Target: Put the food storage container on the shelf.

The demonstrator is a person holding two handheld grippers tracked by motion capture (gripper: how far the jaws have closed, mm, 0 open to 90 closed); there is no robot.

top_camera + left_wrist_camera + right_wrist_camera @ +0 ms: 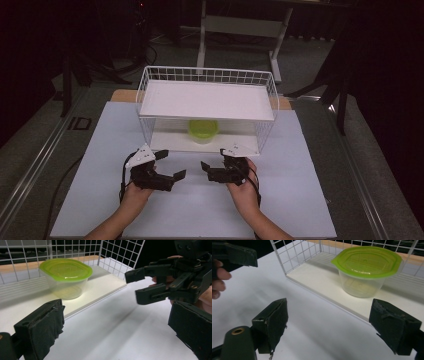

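1. The fingers (270, 322) of the right gripper (329, 327) are standing wide apart and are holding nothing; the fingers (42, 327) of the left gripper (112, 332) are likewise spread wide and are gripping nothing.
2. In the high view, both hands are hovering over the white desk (190, 210), the left gripper (167, 165) and right gripper (212, 167) sitting near each other just in front of the wire rack (207, 76).
3. The clear tub with a green lid (365, 267) is resting upright on the rack's lower shelf (322, 280), set back from the open front edge and under the upper shelf (207, 100).
4. Judged step: reaching in for the tub. Recommended practice:
   - Keep the fingers low and level so they are clearing the upper shelf.
   - Approach through the open front, avoiding the wire side walls.
   - Close on the tub's wall below the lid rim; the smooth plastic is likely to slip or flex, so squeeze gently.
5. No brand, label or writing is readable on the tub, rack or desk.
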